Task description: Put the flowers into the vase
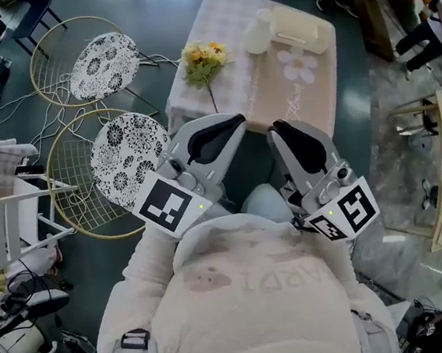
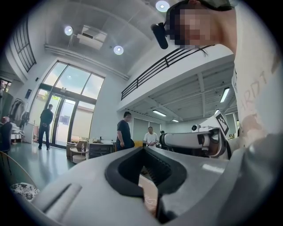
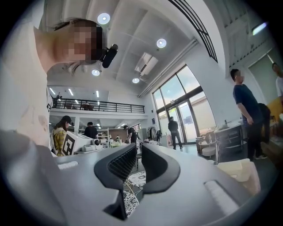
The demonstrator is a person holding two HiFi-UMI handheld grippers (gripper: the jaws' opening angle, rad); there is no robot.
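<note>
Your left gripper (image 1: 229, 124) and right gripper (image 1: 281, 130) gaped narrowly, empty; beyond them the pale vase (image 1: 257, 34) barely stood out from the table (image 1: 316, 90).

Bright daylight floods in through the tall windows (image 2: 66, 106), and we see round ceiling lamps (image 2: 118, 50) flaring a little. Both gripper views bulge fisheye-fashion into black corners, their nearest foreground soft. In the head view the bench (image 1: 224, 18) is evenly lit, shadows faint, the flowers (image 1: 204, 59) crisp, while its margins curve.
</note>
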